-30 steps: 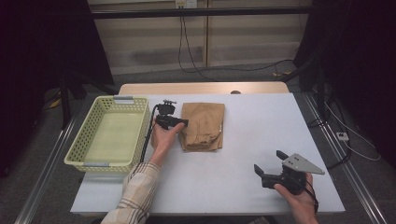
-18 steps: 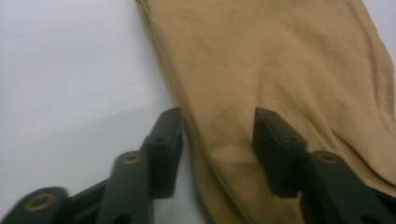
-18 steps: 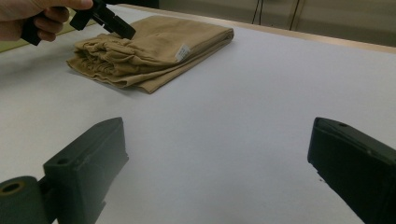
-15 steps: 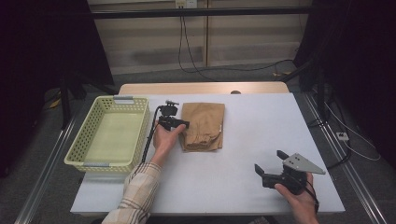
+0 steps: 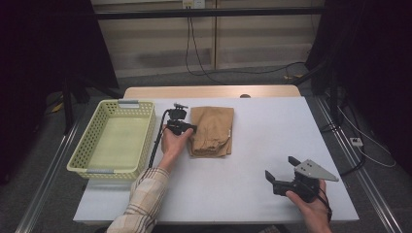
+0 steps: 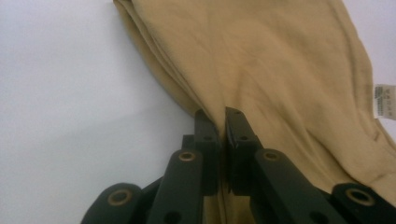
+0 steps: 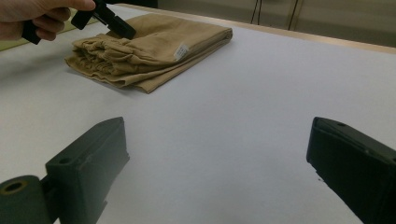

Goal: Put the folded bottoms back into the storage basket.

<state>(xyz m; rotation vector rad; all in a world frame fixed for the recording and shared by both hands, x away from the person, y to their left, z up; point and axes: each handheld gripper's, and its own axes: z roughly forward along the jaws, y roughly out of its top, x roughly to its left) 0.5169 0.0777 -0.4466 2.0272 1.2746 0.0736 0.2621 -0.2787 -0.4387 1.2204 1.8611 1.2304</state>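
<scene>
Nothing has shifted: left tongs (image 6: 220, 122) stay clamped on the folded tan cloth's (image 5: 213, 130) edge, right tongs (image 5: 281, 171) apart.

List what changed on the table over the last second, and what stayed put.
Nothing visibly changed. The left hand-held gripper stays shut on the left edge of the folded tan garment, which lies flat as before. The right hand-held gripper stays open over bare table, and the yellow basket has not moved.
</scene>
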